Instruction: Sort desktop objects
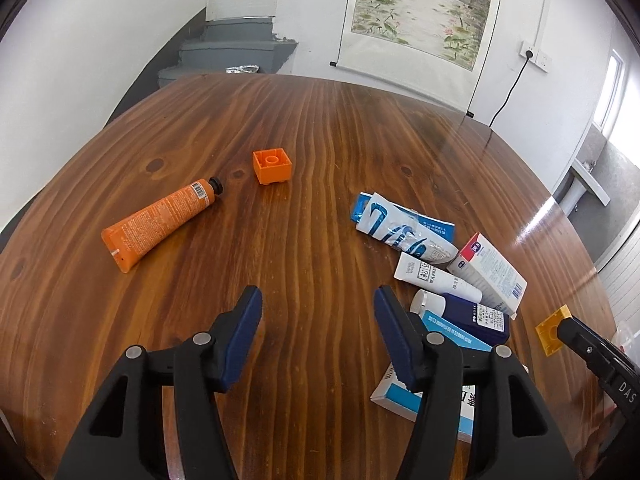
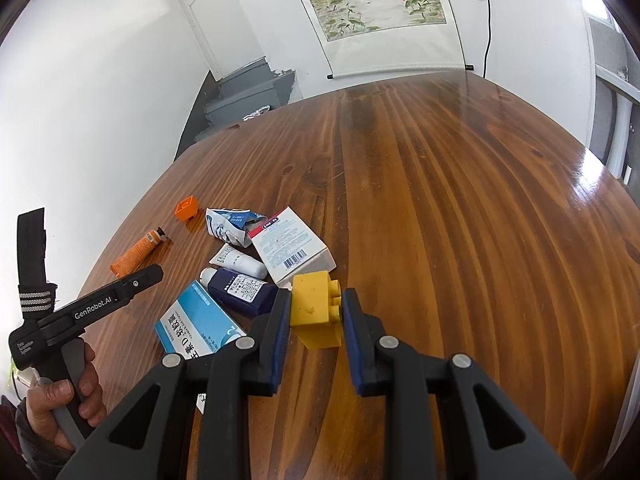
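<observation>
My right gripper (image 2: 316,312) is shut on a yellow toy brick (image 2: 314,308), held just above the wooden table (image 2: 460,220); the same yellow brick (image 1: 554,330) shows at the right edge of the left wrist view. My left gripper (image 1: 318,308) stands open over bare wood with nothing between its fingers. An orange tube (image 1: 160,222) and an orange toy brick (image 1: 273,165) lie ahead of it to the left. To its right sits a pile: a crumpled blue-white tube (image 1: 400,228), a white tube (image 1: 432,276), a white box (image 1: 490,270), a dark blue bottle (image 1: 472,314) and a blue-white box (image 2: 198,322).
A hand (image 2: 60,404) holds the left gripper's handle at the lower left of the right wrist view. A scroll painting (image 1: 420,12) hangs on the wall behind the table, grey steps (image 1: 236,52) rise at the back left, and a black cable (image 2: 487,20) runs from a wall socket.
</observation>
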A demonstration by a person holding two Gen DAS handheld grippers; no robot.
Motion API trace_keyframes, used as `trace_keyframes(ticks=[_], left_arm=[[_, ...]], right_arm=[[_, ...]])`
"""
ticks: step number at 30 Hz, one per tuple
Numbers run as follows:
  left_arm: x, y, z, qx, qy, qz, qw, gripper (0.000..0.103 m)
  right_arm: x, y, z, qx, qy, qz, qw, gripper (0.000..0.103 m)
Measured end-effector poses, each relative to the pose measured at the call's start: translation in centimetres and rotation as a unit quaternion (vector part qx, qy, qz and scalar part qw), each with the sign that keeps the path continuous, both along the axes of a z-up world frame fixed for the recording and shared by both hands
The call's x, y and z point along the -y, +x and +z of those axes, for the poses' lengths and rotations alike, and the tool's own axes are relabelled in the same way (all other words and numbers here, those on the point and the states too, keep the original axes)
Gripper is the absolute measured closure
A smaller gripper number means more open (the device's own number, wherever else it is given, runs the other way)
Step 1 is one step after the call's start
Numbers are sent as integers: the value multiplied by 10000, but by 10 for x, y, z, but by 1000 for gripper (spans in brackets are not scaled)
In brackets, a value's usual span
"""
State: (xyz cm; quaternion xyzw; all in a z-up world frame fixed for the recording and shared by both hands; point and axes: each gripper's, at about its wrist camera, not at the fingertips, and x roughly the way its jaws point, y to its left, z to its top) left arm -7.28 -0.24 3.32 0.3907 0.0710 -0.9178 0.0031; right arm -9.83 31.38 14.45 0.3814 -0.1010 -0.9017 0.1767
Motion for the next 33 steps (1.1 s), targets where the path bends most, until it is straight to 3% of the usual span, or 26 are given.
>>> trace_keyframes(ticks=[15,19,25,33], left_arm=[[98,-13,0,32,332,1353,9902,41],[115,-34,0,169,157,1640,9862,41],[129,-73,-2,300,-433,1768,9828,41],[136,-111,-11,449,-882,1495,9838,41]], right_arm=[[-1,3,1,11,-112,88,9999,75],[-2,5,2,19,-191,103,9998,75],[-3,5,3,66,-267,157,9995,75],[5,6,1,139,-247,317,9991,75]])
